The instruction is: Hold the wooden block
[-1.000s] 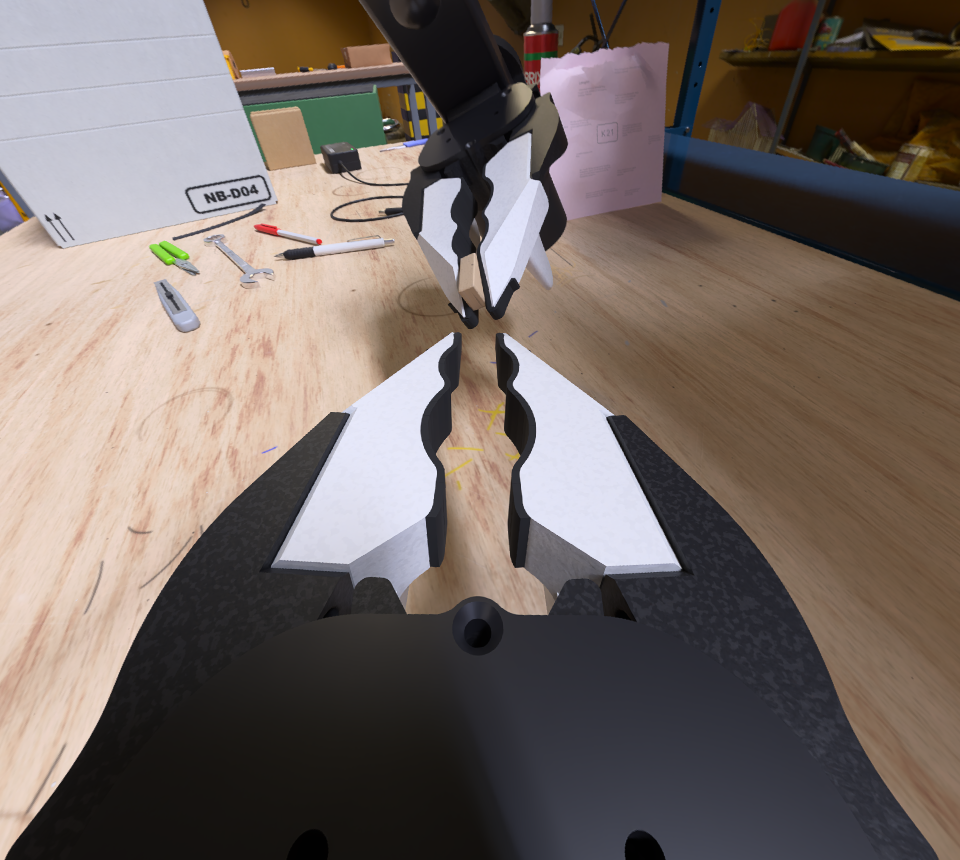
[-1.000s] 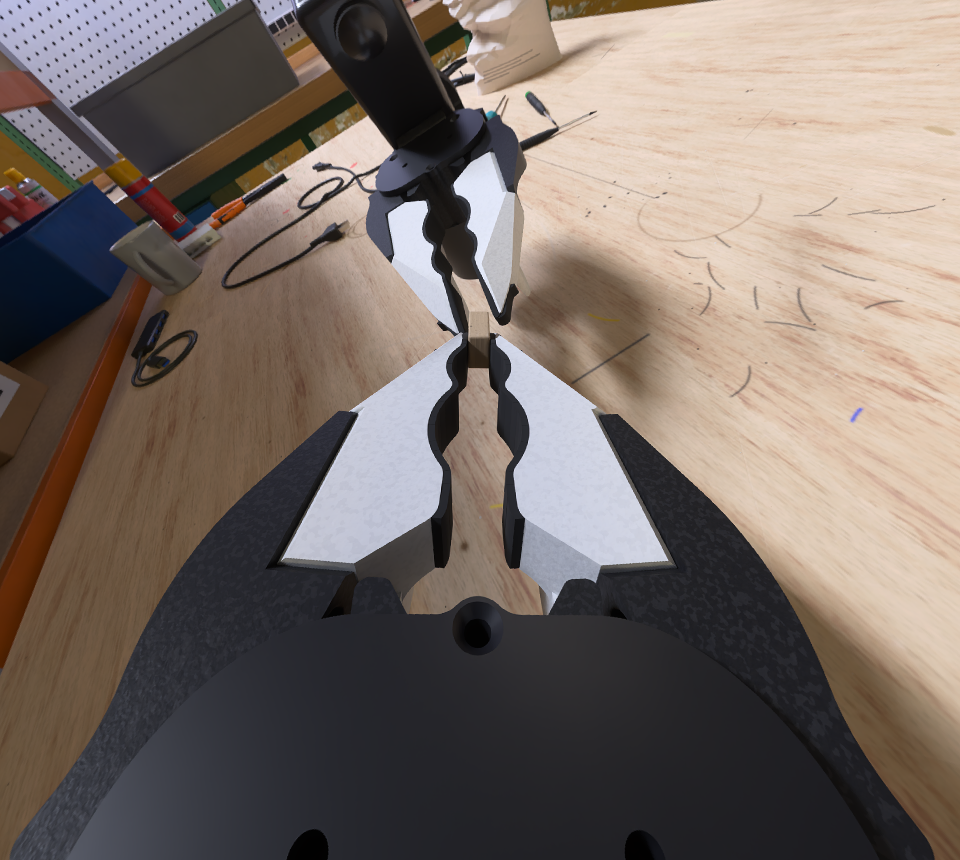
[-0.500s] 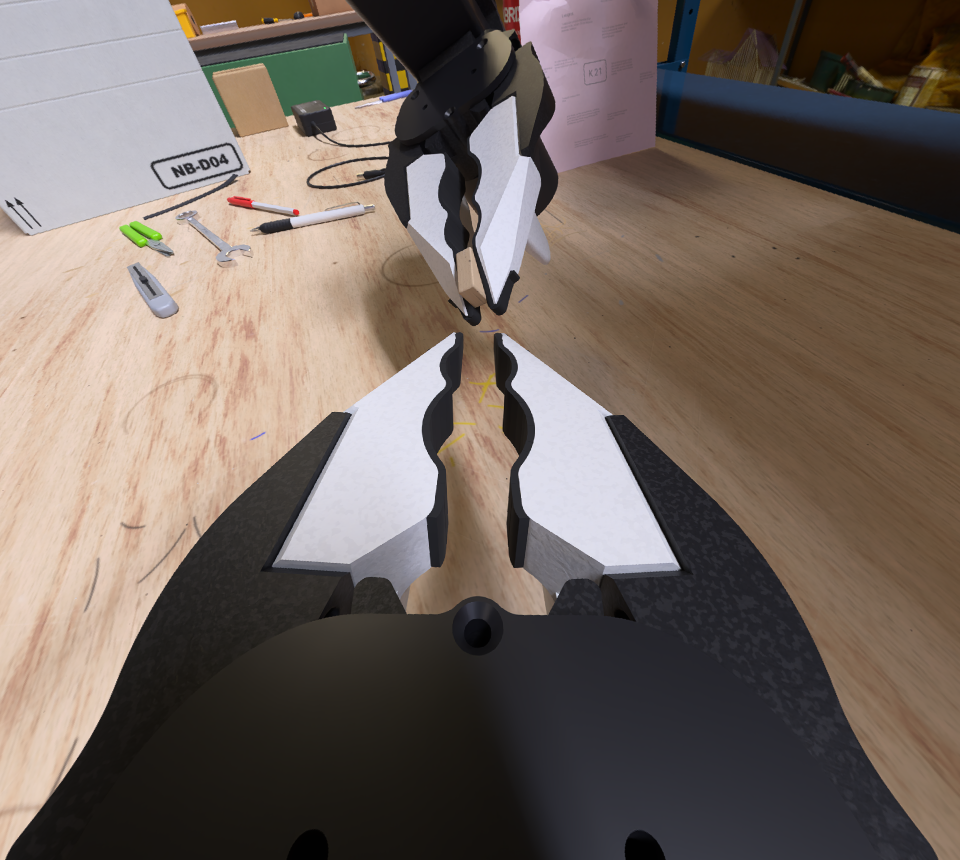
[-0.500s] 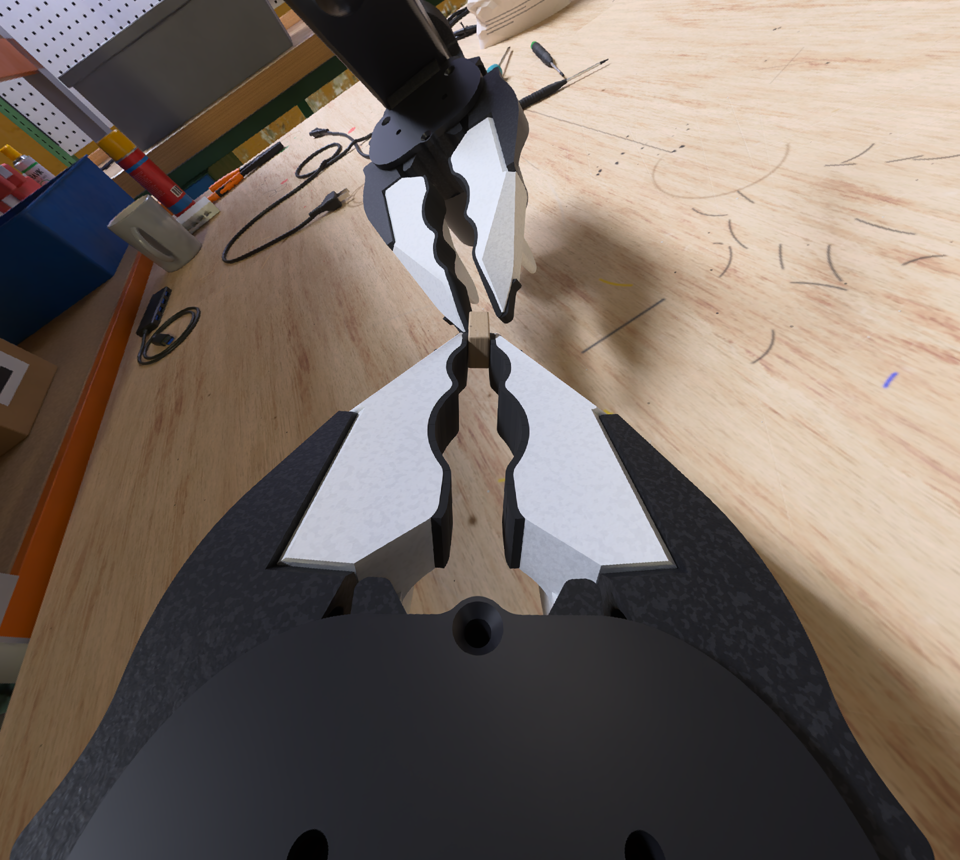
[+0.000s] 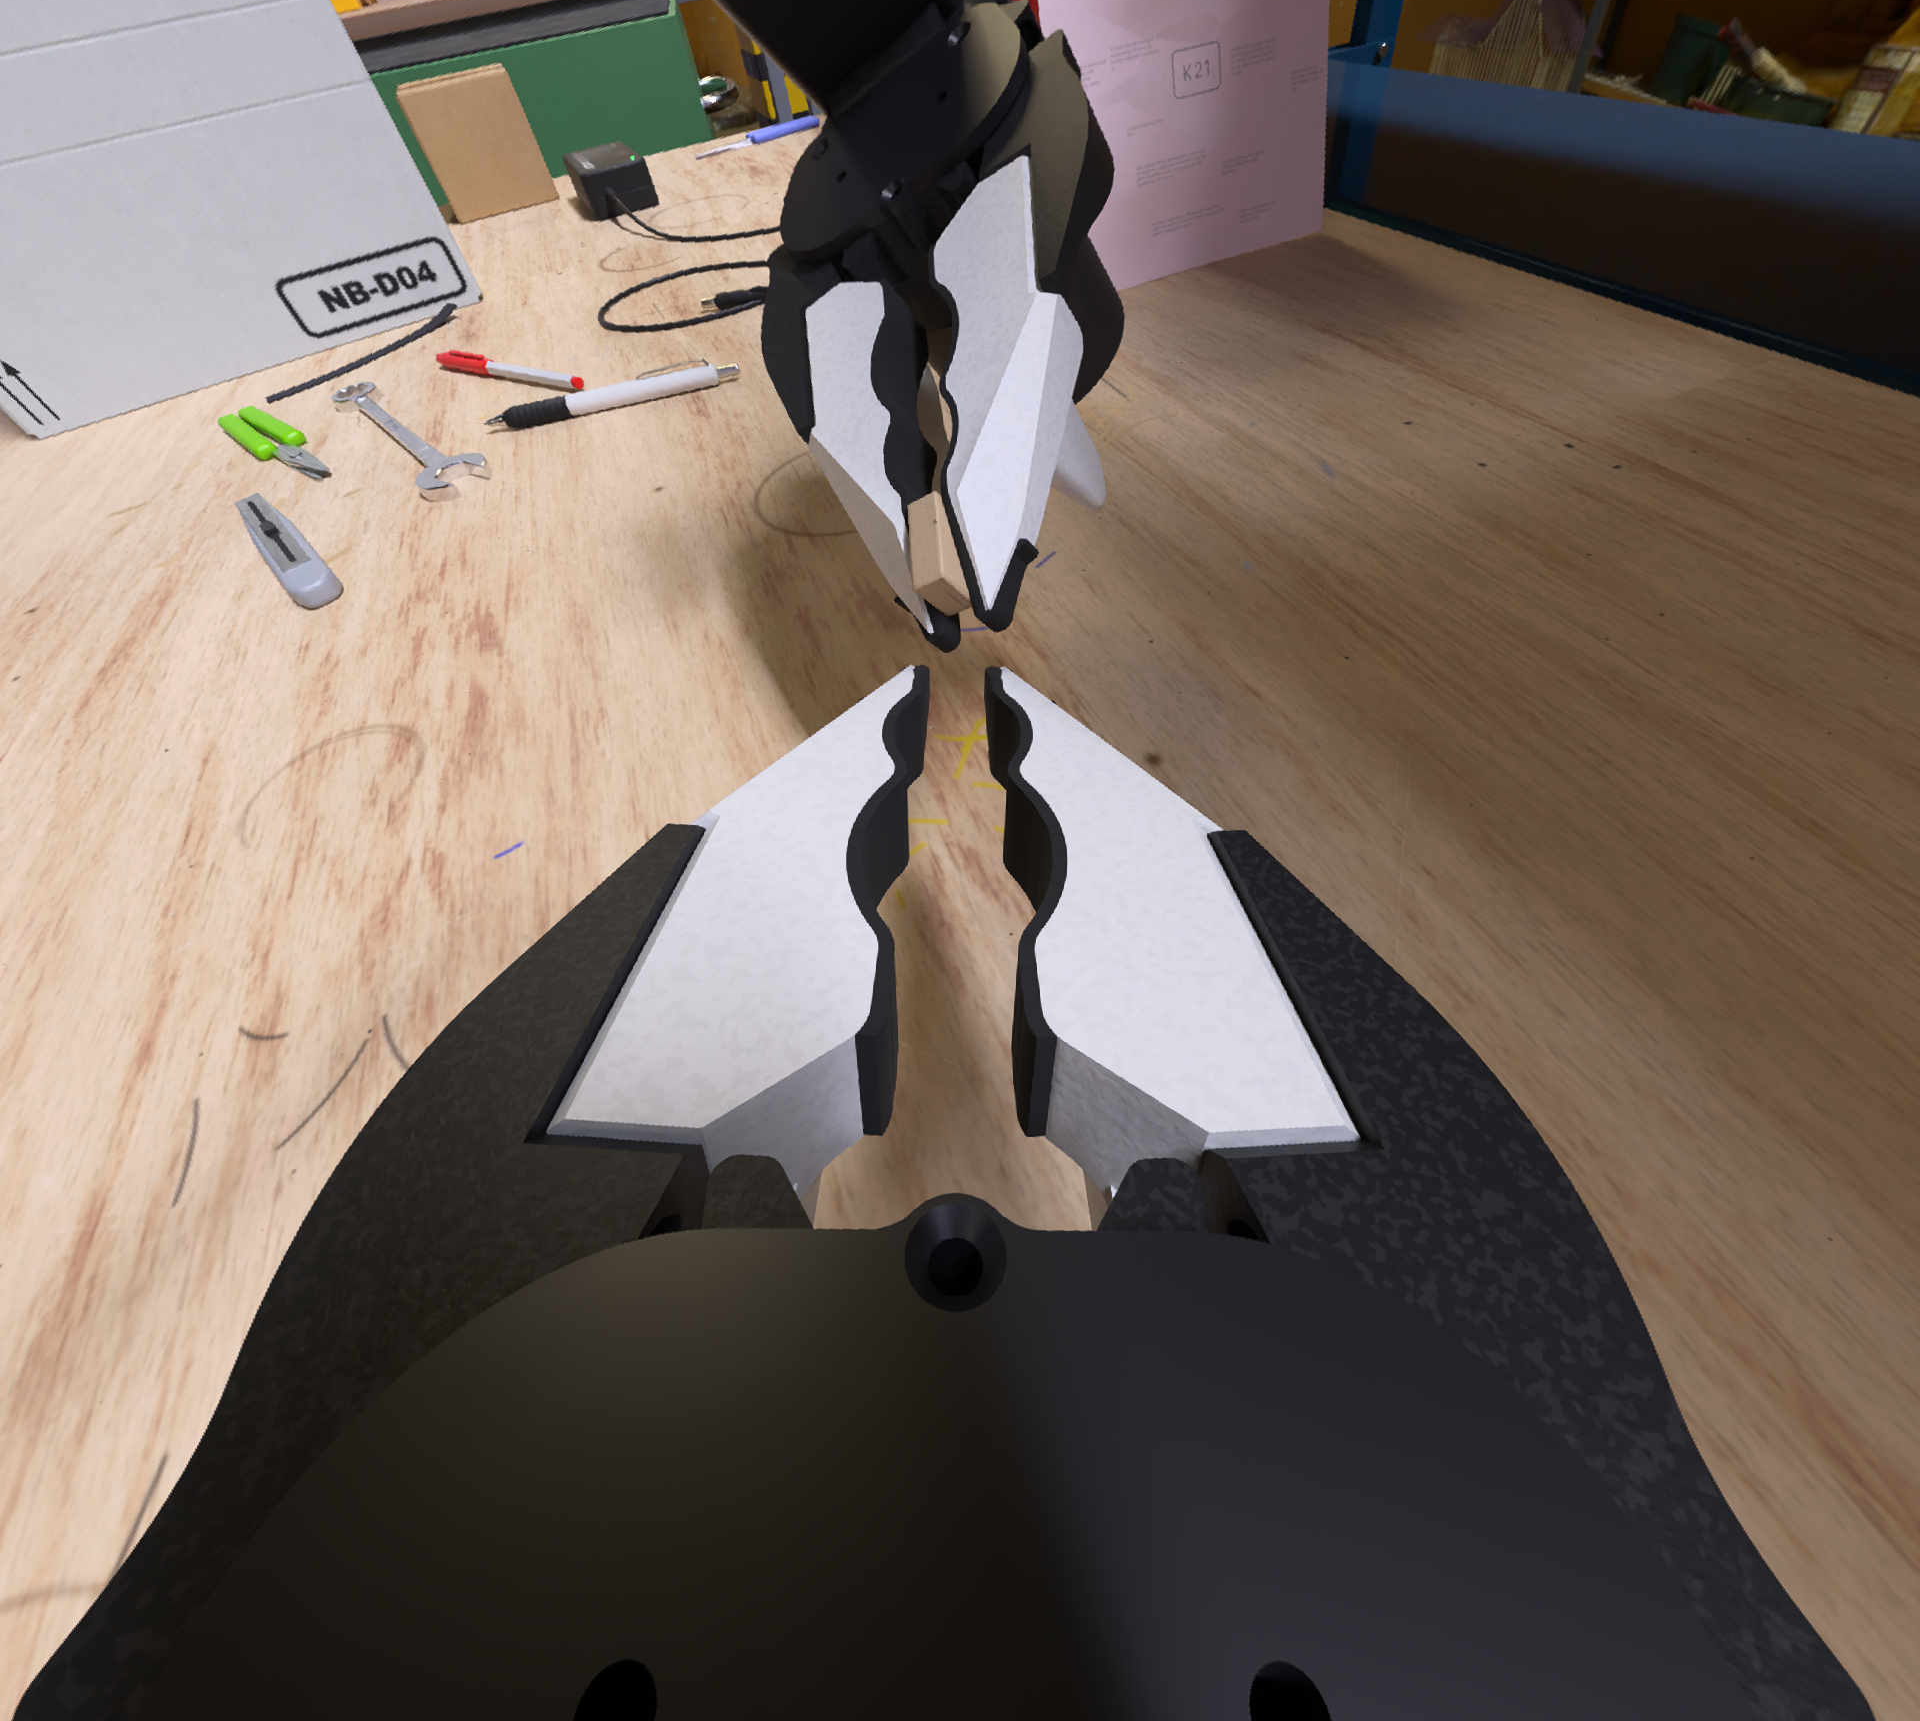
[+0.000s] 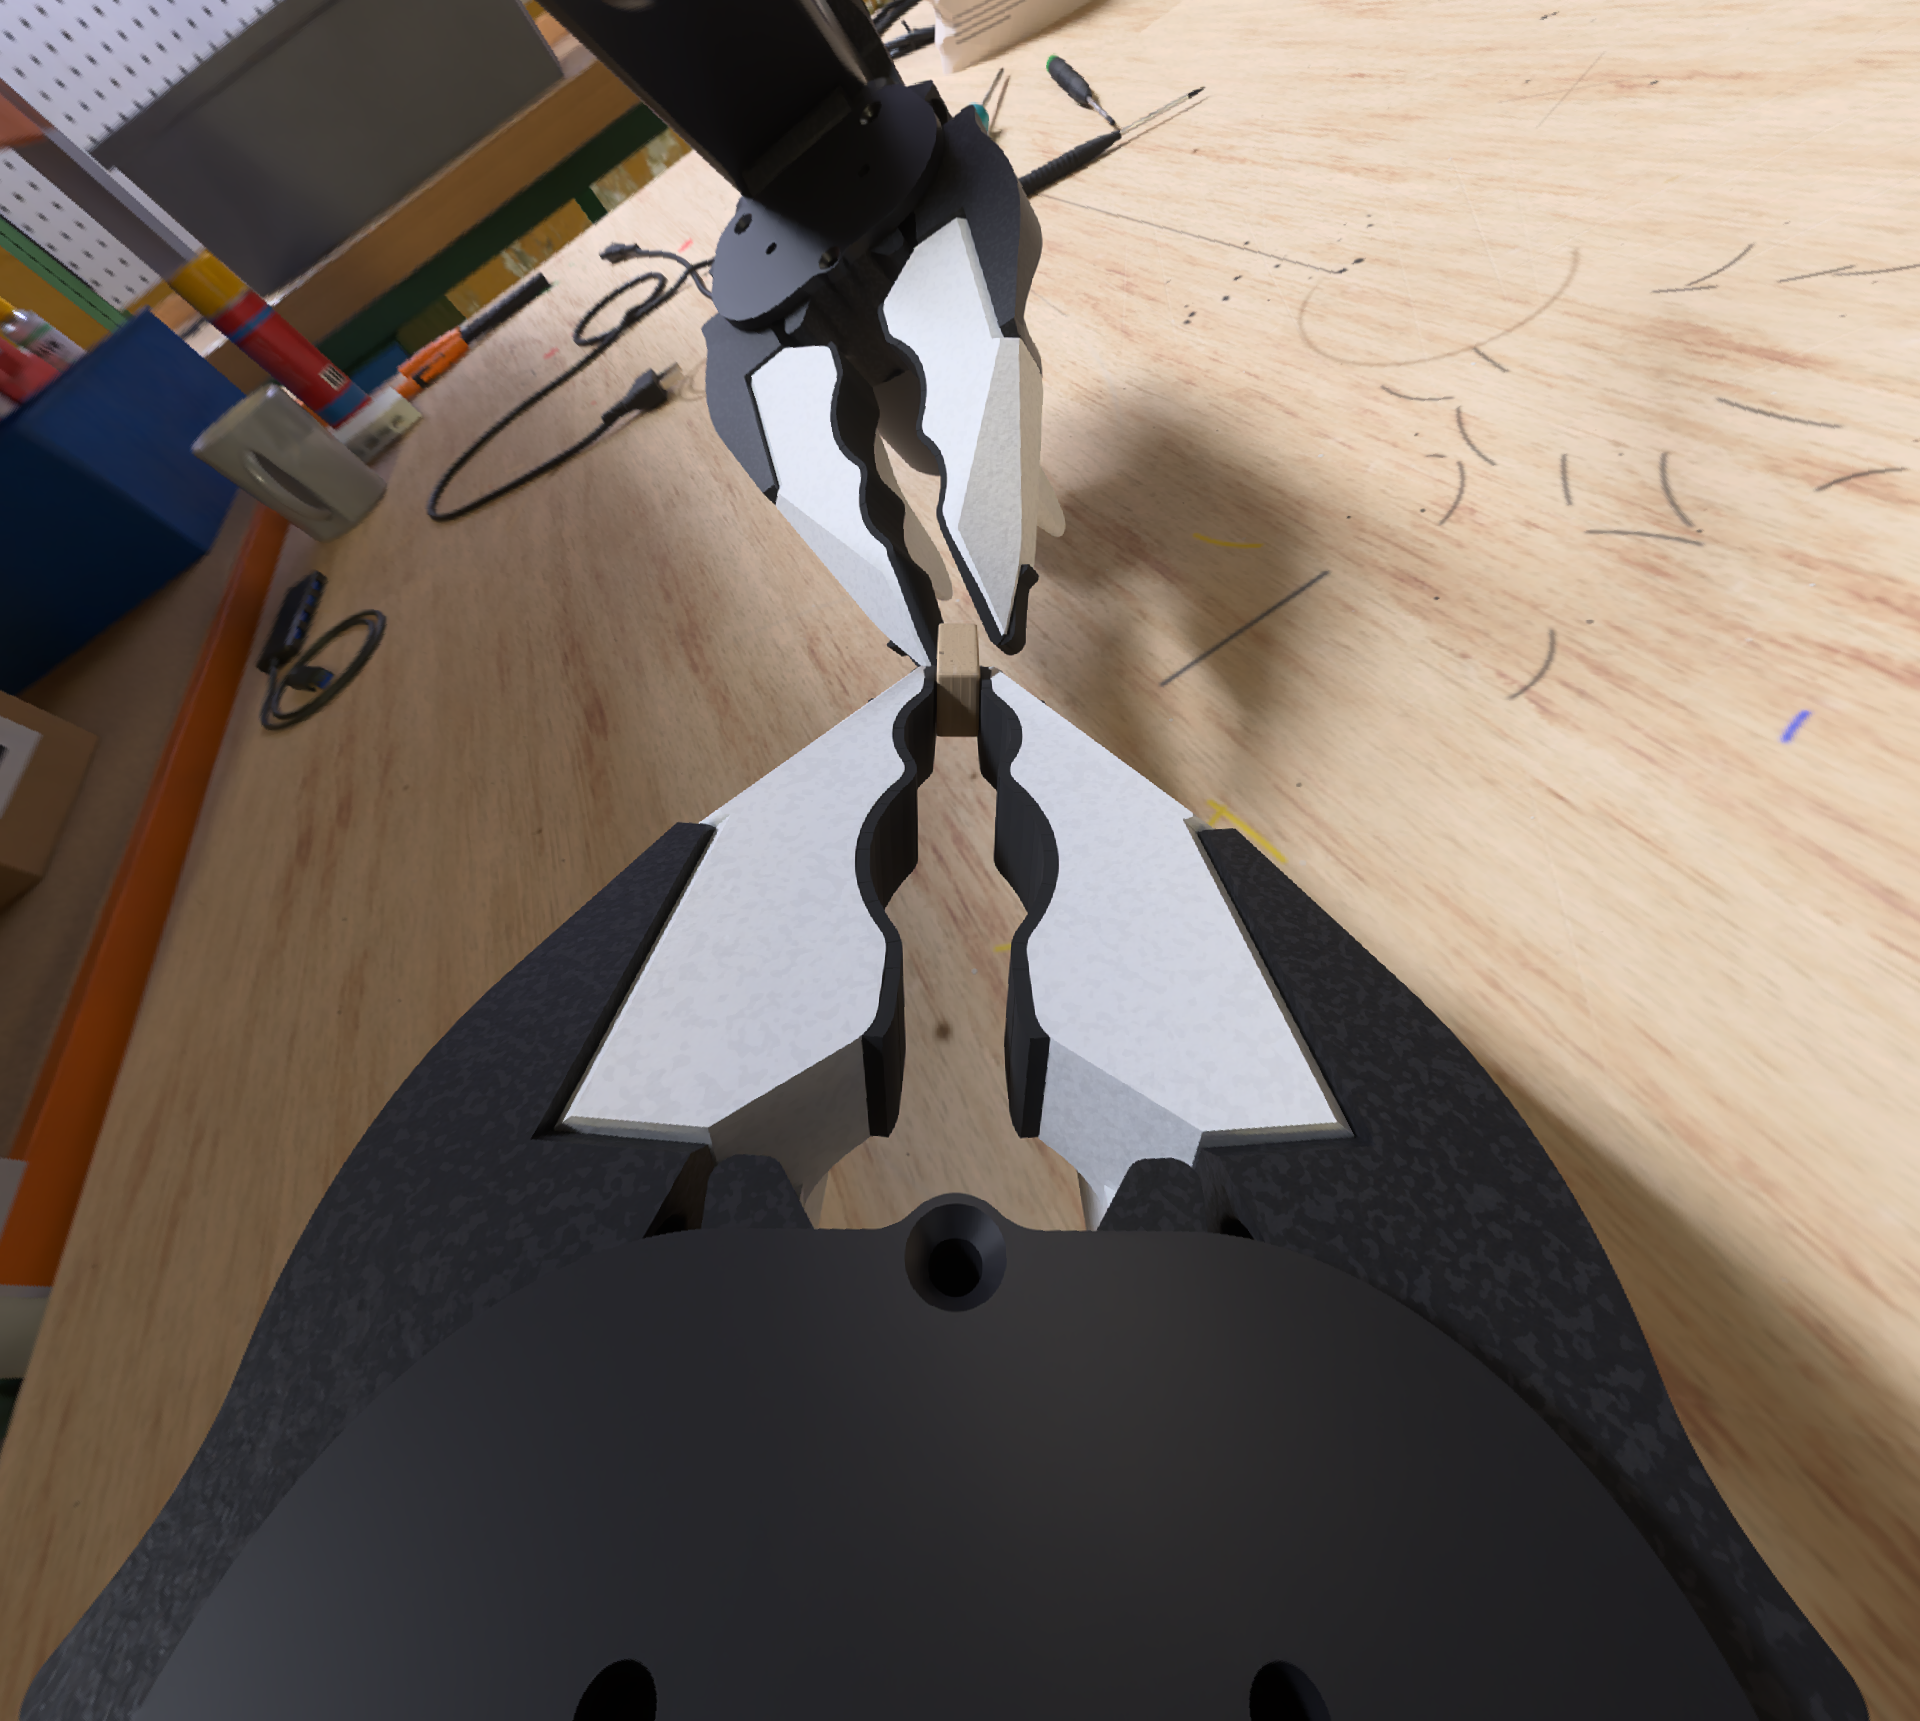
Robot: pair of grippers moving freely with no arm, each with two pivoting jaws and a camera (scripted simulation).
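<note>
Workbench (image 5: pixel 1455 632) clutter slid down; right tongs (image 6: pixel 954 684) still pinch block (image 6: pixel 957 684).

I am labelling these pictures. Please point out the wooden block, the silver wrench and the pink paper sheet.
wooden block (image 5: pixel 932 544), left wrist view, on its light side face between the far tongs.
silver wrench (image 5: pixel 407 441), left wrist view, on the middle of its shaft.
pink paper sheet (image 5: pixel 1216 61), left wrist view, on its flat front.

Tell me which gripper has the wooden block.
The right gripper: the wooden block sits pinched between its fingers at the tips. The left gripper is empty, with only bare bench visible through the gap between its fingers.
</note>
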